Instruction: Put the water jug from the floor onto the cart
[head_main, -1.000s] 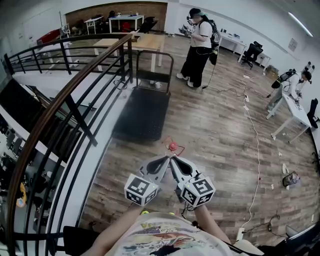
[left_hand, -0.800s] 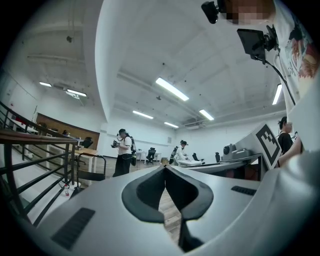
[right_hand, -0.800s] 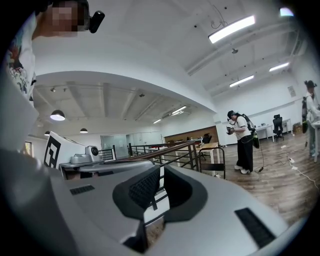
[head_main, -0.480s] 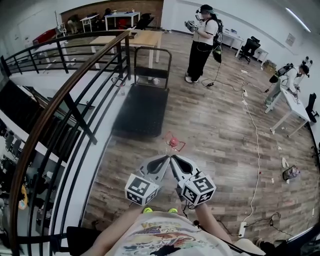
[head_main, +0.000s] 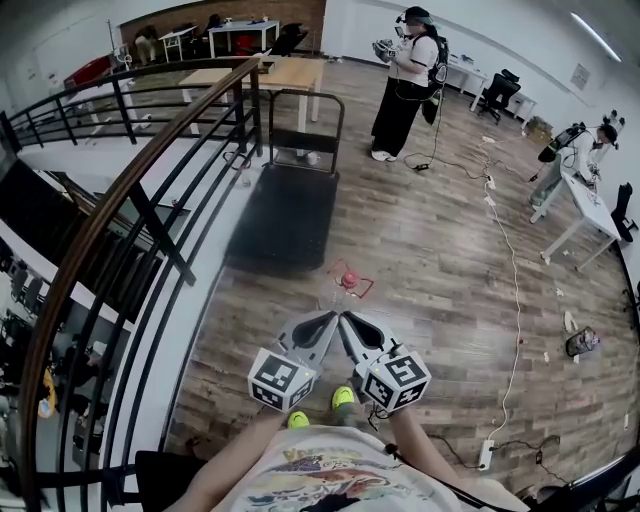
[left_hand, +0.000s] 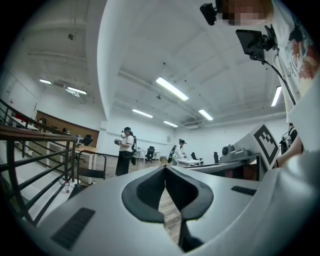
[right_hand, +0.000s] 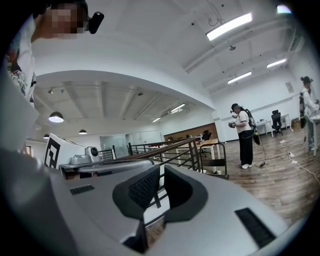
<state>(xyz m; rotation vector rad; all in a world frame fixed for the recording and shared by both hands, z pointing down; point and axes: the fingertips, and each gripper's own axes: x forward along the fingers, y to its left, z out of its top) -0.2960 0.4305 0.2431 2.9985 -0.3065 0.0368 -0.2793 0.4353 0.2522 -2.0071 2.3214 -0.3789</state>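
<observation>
The water jug (head_main: 345, 284), clear with a red cap, stands on the wood floor just beyond my two grippers in the head view. Behind it lies the black flat cart (head_main: 285, 215), its handle (head_main: 305, 100) at the far end. My left gripper (head_main: 328, 318) is shut, its tips meeting (left_hand: 165, 168), with nothing held. Close beside it on the right, my right gripper (head_main: 347, 318) shows a narrow gap between its pads (right_hand: 161, 170), also with nothing in it. Both point level toward the jug and are apart from it. The cart's handle (right_hand: 215, 159) shows in the right gripper view.
A dark stair railing (head_main: 150, 200) runs along the left. One person (head_main: 405, 80) stands past the cart, and another (head_main: 580, 160) bends at a white desk on the right. A white cable (head_main: 510, 270) and a power strip (head_main: 487, 455) lie on the floor.
Both grippers have come closer to the jug, which now sits nearer their tips. Green shoes have appeared below the grippers. The standing person has shifted a little.
</observation>
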